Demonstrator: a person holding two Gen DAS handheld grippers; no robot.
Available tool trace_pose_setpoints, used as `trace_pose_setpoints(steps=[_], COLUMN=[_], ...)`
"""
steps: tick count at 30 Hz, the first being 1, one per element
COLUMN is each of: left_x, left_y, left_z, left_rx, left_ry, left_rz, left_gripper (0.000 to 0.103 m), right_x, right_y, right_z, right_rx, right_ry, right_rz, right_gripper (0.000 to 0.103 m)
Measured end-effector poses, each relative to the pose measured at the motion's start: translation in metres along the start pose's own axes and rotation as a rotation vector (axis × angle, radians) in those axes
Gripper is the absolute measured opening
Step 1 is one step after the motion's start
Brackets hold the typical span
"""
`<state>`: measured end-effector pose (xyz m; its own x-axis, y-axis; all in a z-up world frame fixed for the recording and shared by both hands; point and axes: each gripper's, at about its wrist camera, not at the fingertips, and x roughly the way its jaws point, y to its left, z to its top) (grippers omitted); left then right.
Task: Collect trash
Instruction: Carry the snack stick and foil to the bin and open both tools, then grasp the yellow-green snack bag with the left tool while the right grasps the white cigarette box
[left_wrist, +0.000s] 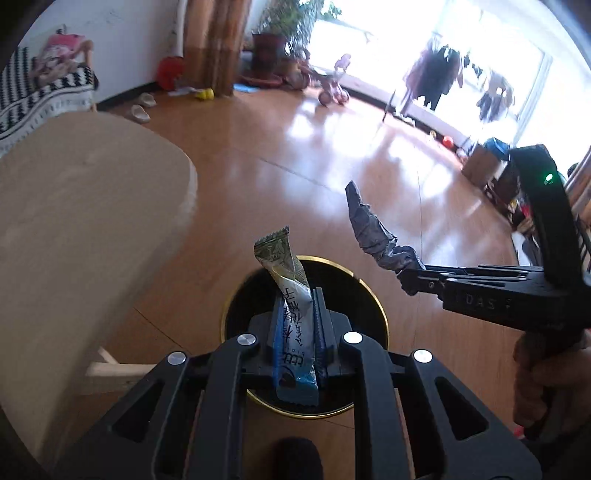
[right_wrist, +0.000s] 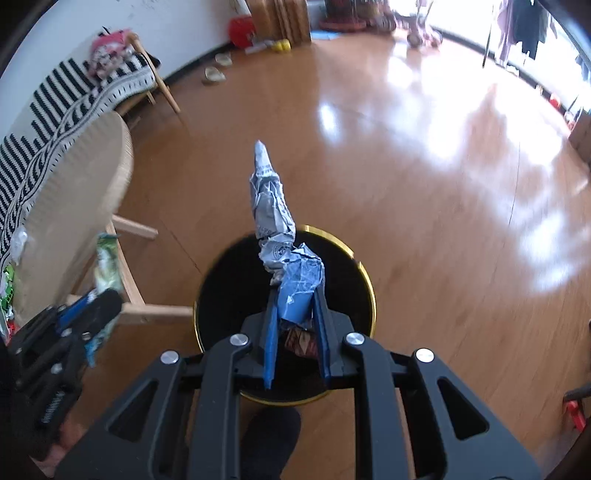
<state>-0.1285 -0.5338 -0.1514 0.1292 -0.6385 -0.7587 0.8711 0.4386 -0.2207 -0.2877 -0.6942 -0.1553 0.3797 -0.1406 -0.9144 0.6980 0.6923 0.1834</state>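
Observation:
My left gripper (left_wrist: 299, 295) is shut on a blue and white snack wrapper (left_wrist: 291, 306), whose green end sticks up. Directly below it on the floor stands a black bin with a gold rim (left_wrist: 380, 306). My right gripper (right_wrist: 295, 295) is shut on a crumpled grey-blue wrapper (right_wrist: 271, 206) and hangs over the same bin (right_wrist: 371, 295). From the left wrist view the right gripper (left_wrist: 406, 280) comes in from the right with its wrapper (left_wrist: 369, 229) pointing up. The left gripper (right_wrist: 99, 306) shows blurred at the lower left of the right wrist view.
A round light wood table (left_wrist: 74, 206) stands left of the bin, its wooden legs (right_wrist: 136, 229) close to it. A black and white striped sofa (right_wrist: 74, 96) lies behind. Shiny wood floor (right_wrist: 424, 184) spreads to the right. A hand (left_wrist: 546, 384) holds the right gripper.

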Motion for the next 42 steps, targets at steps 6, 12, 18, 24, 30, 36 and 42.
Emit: trace_pose_setpoints(steps=[6,12,18,24,30,36,42], left_x=[0.035,0.040,0.037,0.020,-0.004,-0.048,-0.110], left_y=[0.011,0.011,0.009,0.009,0.012,0.035,0.085], left_z=[0.010,0.009,0.010,0.006,0.005,0.005,-0.004], left_rx=[-0.038,-0.040,-0.034,-0.020,0.012,0.023,-0.032], left_ry=[0.068,0.088,0.093,0.056,0.020,-0.037,-0.101], left_rz=[-0.028,-0.036,-0.023,-0.026,-0.019,0.031,0.132], left_gripper=[0.013,0.014,0.067,0.075,0.084,0.090,0.092], right_x=[0.017,0.016,0.016,0.018,0.016,0.003,-0.018], right_y=[0.000,0.001,0.000,0.000,0.003,0.031,0.105], right_z=[-0.004,-0.004,0.001,0.004,0.008,0.015,0.024], right_rx=[-0.003,0.004,0.011,0.006,0.009,-0.008,-0.107], right_ry=[0.068,0.069,0.071,0.081,0.060,0.007,-0.077], right_rz=[0.006,0.012,0.021,0.015,-0.013,-0.009,0.022], right_gripper=[0.018,0.018,0.018,0.018,0.065,0.067,0.069])
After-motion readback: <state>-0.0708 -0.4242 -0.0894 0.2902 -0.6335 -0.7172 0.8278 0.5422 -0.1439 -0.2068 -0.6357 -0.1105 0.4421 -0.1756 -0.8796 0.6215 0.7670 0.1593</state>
